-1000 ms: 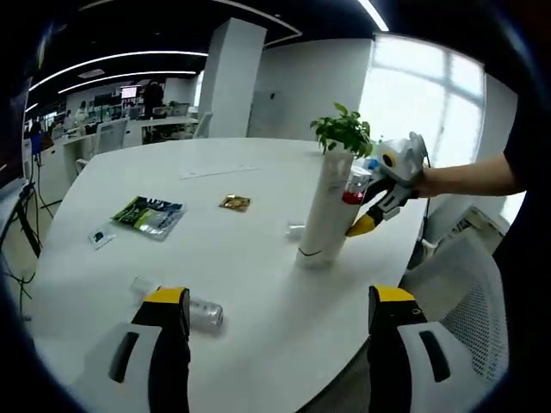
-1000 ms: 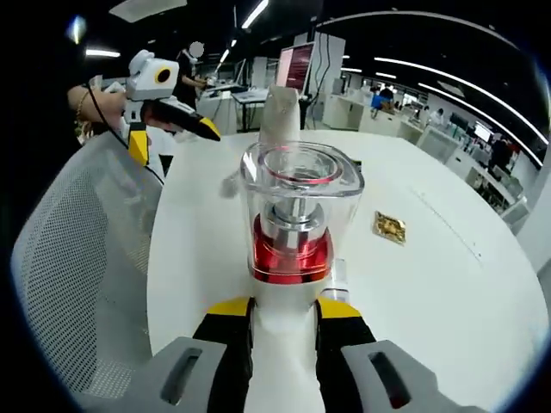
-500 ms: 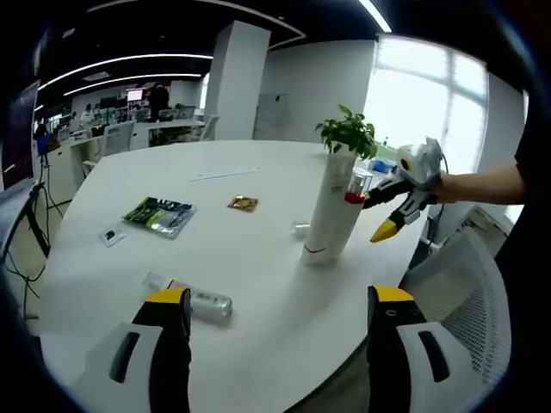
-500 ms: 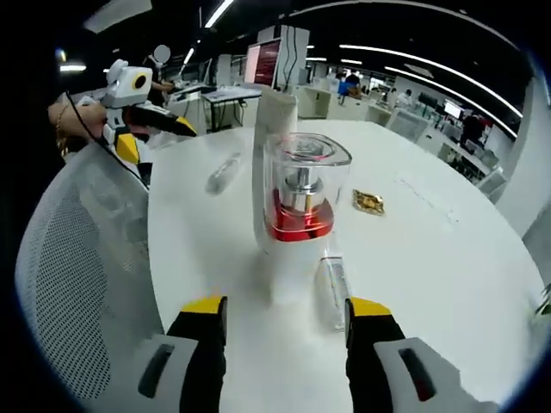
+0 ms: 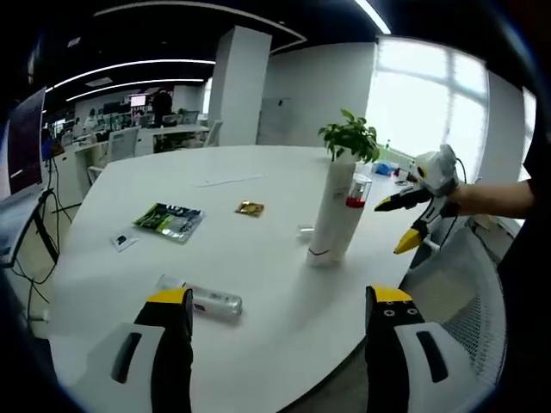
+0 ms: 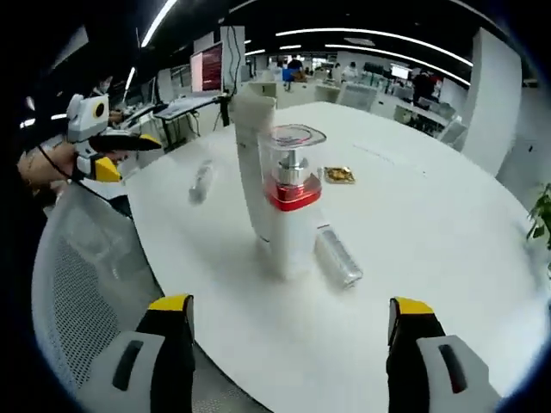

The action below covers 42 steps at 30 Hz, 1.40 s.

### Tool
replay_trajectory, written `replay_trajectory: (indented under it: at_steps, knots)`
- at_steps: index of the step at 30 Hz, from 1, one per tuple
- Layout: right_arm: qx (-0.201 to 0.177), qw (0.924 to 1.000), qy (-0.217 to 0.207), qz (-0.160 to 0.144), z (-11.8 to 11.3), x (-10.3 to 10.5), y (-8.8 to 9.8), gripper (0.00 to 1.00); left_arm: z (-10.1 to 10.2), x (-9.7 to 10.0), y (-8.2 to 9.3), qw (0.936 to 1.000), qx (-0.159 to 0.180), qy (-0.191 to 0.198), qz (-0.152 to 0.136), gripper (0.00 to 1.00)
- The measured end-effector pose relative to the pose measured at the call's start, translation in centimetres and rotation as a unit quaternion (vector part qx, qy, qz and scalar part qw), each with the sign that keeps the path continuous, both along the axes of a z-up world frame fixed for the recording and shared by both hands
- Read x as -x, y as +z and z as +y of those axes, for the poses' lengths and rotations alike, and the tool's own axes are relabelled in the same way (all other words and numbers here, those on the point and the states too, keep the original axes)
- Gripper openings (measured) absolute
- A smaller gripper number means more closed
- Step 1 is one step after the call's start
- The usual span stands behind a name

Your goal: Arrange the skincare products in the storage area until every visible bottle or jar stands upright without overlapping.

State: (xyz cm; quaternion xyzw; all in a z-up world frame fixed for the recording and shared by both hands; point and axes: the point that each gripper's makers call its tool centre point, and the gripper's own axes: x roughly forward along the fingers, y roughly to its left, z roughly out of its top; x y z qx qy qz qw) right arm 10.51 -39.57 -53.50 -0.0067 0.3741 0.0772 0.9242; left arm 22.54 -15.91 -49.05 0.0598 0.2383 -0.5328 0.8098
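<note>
In the left gripper view the white tube [image 5: 334, 215] is hiding most of the red-collared pump bottle [image 5: 357, 189] (only its top is peeking out); the packet [image 5: 170, 220] print is staying illegible.

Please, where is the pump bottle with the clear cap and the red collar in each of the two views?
Left gripper view: the white pump bottle with clear cap and red collar stands right of centre, against the tall white tube-shaped vase.
Right gripper view: the same bottle stands near the centre, in front of the vase.
Shared landmark: the small gold foil packet lying on the round white table.
</note>
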Motion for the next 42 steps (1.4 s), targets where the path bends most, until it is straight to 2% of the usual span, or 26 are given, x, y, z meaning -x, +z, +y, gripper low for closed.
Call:
replay_trajectory:
  at_steps: [2,5,8,11,13,15,19,24,25,26,27,29,33,35,40,42]
  knots:
    - [-0.015,0.9998,-0.012,-0.006,0.4,0.4,0.4,0.98,0.3,-0.3,0.0,1.0,0.0,0.001,-0.001,0.75]
    - [-0.017,0.9995,-0.022,-0.017,0.8,0.8,1.1,0.98,0.5,-0.3,0.1,1.0,0.001,0.004,0.0,0.75]
    - [-0.005,0.998,-0.044,-0.045,0.4,0.8,2.0,1.0,0.7,-0.1,0.2,1.0,-0.001,0.007,0.005,0.75]
    - [-0.013,0.9968,-0.058,-0.052,0.3,1.2,2.5,1.0,0.8,0.0,0.3,0.9999,0.0,0.01,0.009,0.75]
    - [-0.004,0.996,-0.068,-0.058,0.1,1.3,2.5,1.0,0.9,0.0,0.3,0.9999,-0.001,0.012,0.009,0.76]
    - [-0.001,0.9954,-0.083,-0.047,0.2,1.9,2.3,0.99,1.0,0.1,0.5,0.9998,-0.003,0.018,0.012,0.78]
    - [-0.005,0.9927,-0.107,-0.055,0.0,2.4,2.5,0.99,1.6,0.2,0.7,0.9991,-0.007,0.038,0.017,0.78]
    - [0.002,0.9909,-0.127,-0.046,-0.2,3.0,1.4,0.99,2.1,-0.1,0.3,0.9984,-0.024,0.05,0.014,0.91]
    - [0.011,0.9907,-0.127,-0.049,-0.3,3.0,1.5,0.99,2.1,-0.2,0.2,0.9983,-0.026,0.05,0.012,0.92]
    - [0.024,0.9889,-0.131,-0.065,-0.6,2.8,2.1,0.99,2.1,-0.2,0.0,0.9983,-0.028,0.05,0.012,0.94]
    - [0.027,0.9884,-0.132,-0.07,-0.6,2.8,2.2,0.99,2.1,-0.1,-0.1,0.9982,-0.03,0.051,0.014,0.94]
    - [0.027,0.9891,-0.131,-0.062,-0.1,2.8,1.8,0.99,2.3,-0.1,-0.3,0.998,-0.034,0.052,0.014,0.94]
    - [0.044,0.9918,-0.109,-0.048,0.5,2.6,1.3,0.98,2.5,-0.6,-0.8,0.9976,-0.037,0.059,0.0,0.97]
    - [0.052,0.992,-0.106,-0.044,0.7,2.5,1.3,0.99,2.4,-0.6,-1.1,0.9977,-0.046,0.049,-0.006,0.99]
    - [0.044,0.9918,-0.113,-0.039,0.3,2.6,1.1,0.99,2.3,-0.3,-1.6,0.9977,-0.056,0.038,-0.005,0.99]
    - [0.043,0.992,-0.113,-0.037,0.3,2.6,1.0,0.99,2.3,-0.4,-1.4,0.9977,-0.054,0.041,-0.007,0.99]
